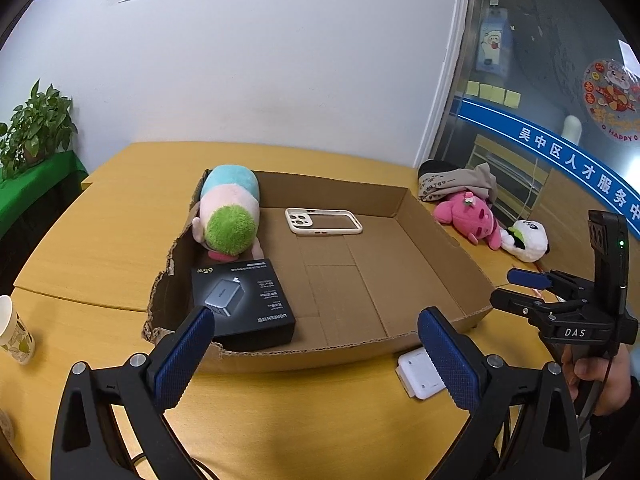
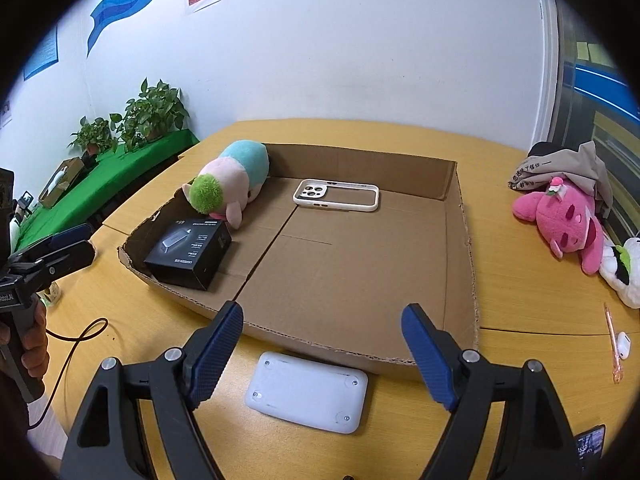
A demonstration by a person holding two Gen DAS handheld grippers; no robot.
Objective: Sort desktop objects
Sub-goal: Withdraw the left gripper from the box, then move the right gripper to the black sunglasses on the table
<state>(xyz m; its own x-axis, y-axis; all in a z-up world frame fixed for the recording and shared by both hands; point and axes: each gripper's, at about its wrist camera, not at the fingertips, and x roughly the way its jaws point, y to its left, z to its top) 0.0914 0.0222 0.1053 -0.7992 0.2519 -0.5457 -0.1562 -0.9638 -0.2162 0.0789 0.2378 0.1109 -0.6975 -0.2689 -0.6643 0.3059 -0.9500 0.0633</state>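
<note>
A shallow cardboard box (image 1: 440,280) (image 2: 460,240) lies on the yellow table. Inside it are a black charger box (image 1: 244,304) (image 2: 190,254), a pastel plush with a green tuft (image 1: 230,212) (image 2: 232,186) and a cream phone case (image 1: 323,221) (image 2: 336,195). A white flat device (image 2: 307,396) (image 1: 420,374) lies on the table just before the box's near wall. My right gripper (image 2: 322,360) hovers open above that device, nothing between its fingers. My left gripper (image 1: 316,360) is open too, near the charger box corner, holding nothing.
A pink plush (image 2: 568,220) (image 1: 472,216), a white panda plush (image 1: 528,238) (image 2: 622,268) and a grey cloth (image 2: 568,168) lie at the right. A pink pen (image 2: 612,340) and an earbud (image 2: 623,345) lie near the right edge. A paper cup (image 1: 14,336) stands left. A cable (image 2: 76,344) trails over the table.
</note>
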